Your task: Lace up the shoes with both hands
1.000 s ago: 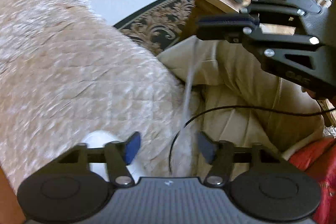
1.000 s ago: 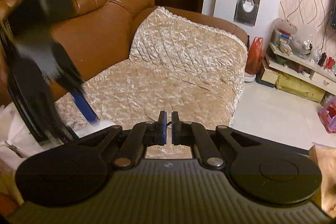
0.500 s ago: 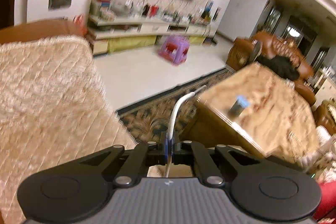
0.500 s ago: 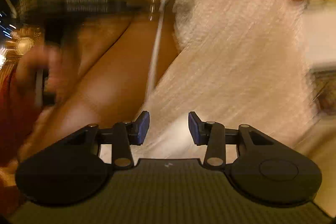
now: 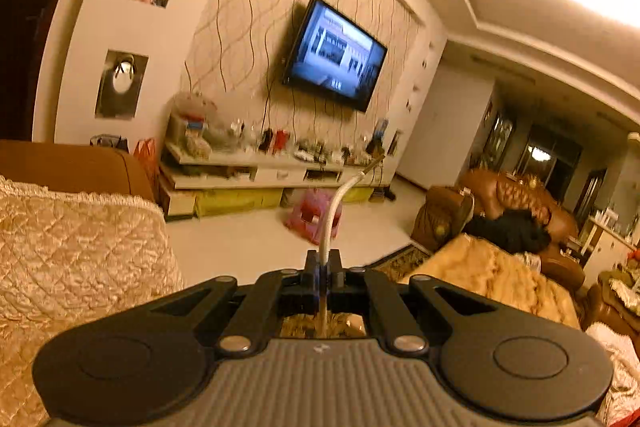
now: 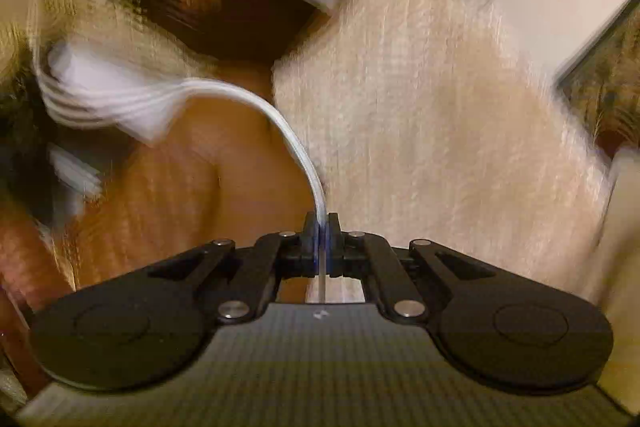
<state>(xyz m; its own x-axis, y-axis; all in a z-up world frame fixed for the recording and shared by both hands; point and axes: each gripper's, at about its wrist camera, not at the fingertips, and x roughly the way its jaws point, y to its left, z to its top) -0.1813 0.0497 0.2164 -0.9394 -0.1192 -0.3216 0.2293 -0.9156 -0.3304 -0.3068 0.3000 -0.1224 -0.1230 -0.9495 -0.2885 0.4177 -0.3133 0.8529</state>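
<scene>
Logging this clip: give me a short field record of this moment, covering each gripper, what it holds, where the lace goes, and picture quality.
left gripper: shut on a white shoelace
lace at left: free end with its tip curves up and right beyond the fingers
right gripper: shut on a white lace
lace at right: arcs up and left toward a blurred white shape
shoe: not clearly visible
background: quilted sofa cover, wall television
picture quality: left view fairly sharp, right view heavily blurred
</scene>
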